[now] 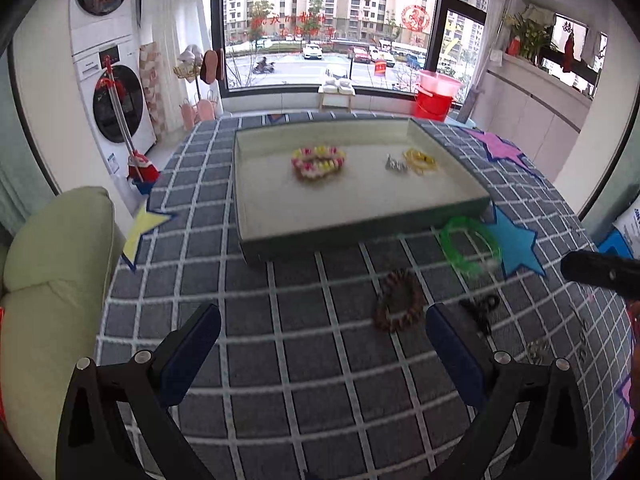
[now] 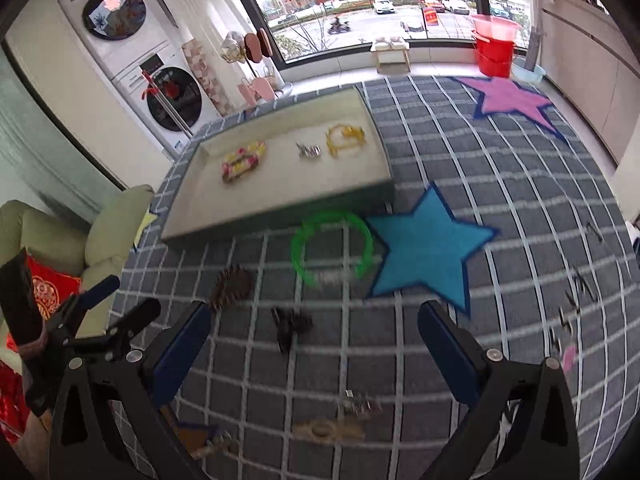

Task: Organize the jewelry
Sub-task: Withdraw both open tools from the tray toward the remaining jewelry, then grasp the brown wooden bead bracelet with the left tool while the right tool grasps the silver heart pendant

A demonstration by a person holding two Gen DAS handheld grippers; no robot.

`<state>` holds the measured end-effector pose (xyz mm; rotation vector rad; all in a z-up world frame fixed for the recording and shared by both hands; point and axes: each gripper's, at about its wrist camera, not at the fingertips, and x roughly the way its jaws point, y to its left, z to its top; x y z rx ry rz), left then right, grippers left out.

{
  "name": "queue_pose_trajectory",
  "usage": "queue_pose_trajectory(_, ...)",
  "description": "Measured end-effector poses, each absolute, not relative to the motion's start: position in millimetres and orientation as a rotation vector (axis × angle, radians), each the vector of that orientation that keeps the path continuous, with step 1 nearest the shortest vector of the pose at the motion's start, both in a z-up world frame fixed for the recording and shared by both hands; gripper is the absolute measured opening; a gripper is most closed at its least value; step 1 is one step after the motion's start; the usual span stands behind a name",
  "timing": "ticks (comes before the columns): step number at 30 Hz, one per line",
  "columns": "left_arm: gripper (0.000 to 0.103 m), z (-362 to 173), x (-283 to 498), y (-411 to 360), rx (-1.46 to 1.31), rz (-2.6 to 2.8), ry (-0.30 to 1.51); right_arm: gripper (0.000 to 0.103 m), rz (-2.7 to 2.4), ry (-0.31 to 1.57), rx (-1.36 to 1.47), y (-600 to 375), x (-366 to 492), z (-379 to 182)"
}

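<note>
A shallow grey-green tray [image 1: 360,228] [image 2: 276,220] lies on the checked cloth and holds a pink-yellow bead bracelet [image 1: 318,162] [image 2: 243,160], a silver piece [image 1: 395,165] [image 2: 309,149] and a yellow bracelet [image 1: 420,160] [image 2: 345,138]. In front of it on the cloth lie a green bangle [image 1: 470,250] [image 2: 332,248], a brown bead bracelet [image 1: 398,300] [image 2: 232,286] and a black clip [image 1: 482,308] [image 2: 290,326]. My left gripper [image 1: 322,340] is open and empty above the cloth, left of the brown bracelet. My right gripper [image 2: 314,344] is open and empty above the black clip.
Small metal pieces lie near my right gripper [image 2: 358,406] [image 2: 328,430] and at the cloth's right side [image 2: 580,284]. Felt stars are stuck on the cloth: blue [image 2: 428,246], pink [image 2: 512,98], yellow [image 1: 146,228]. A green sofa [image 1: 44,280] stands at the left.
</note>
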<state>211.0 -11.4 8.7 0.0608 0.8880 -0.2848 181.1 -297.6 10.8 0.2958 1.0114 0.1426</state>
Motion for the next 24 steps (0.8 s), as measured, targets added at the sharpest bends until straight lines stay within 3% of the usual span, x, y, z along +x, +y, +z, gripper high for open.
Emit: queue_pose_trajectory(24,0.103,-26,197,-25,0.084,-0.308,0.966,0.103,0.079,1.089,0.213,-282,114,-37)
